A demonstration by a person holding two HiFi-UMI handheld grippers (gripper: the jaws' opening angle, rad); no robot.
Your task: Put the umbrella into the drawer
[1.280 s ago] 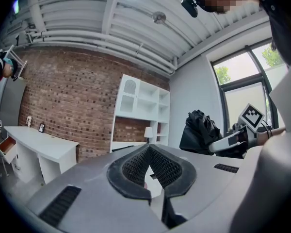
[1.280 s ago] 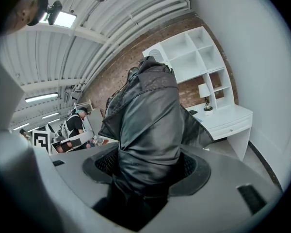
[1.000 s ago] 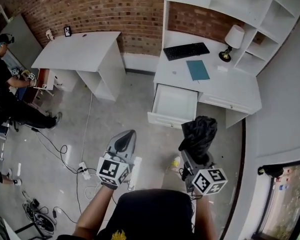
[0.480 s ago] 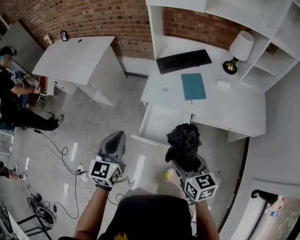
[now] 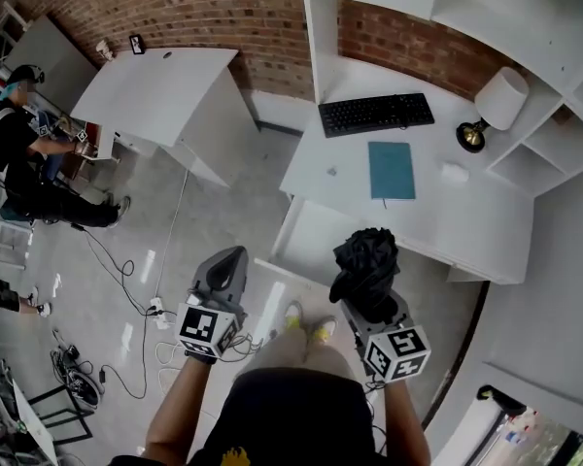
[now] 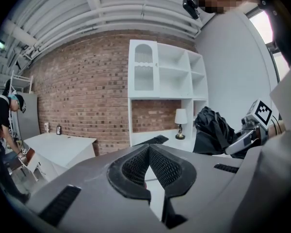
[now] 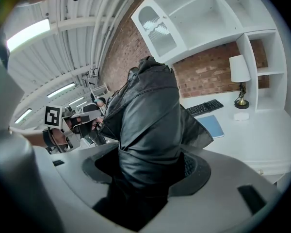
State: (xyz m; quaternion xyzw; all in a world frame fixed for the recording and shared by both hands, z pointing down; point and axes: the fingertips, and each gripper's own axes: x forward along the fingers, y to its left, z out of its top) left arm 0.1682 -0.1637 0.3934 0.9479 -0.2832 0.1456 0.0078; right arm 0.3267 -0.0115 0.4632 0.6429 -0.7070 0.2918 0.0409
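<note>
Right gripper (image 7: 146,176): jaws clamped on folded black fabric umbrella (image 7: 146,115). Left gripper (image 6: 147,165): jaw tips together, empty. White desk drawer (image 5: 311,242): open.

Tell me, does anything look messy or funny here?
Yes, a few things. The desk drawer hangs open. The black umbrella clamped in the right gripper is bunched up, not rolled neat. Cables lie tangled on the floor.
</note>
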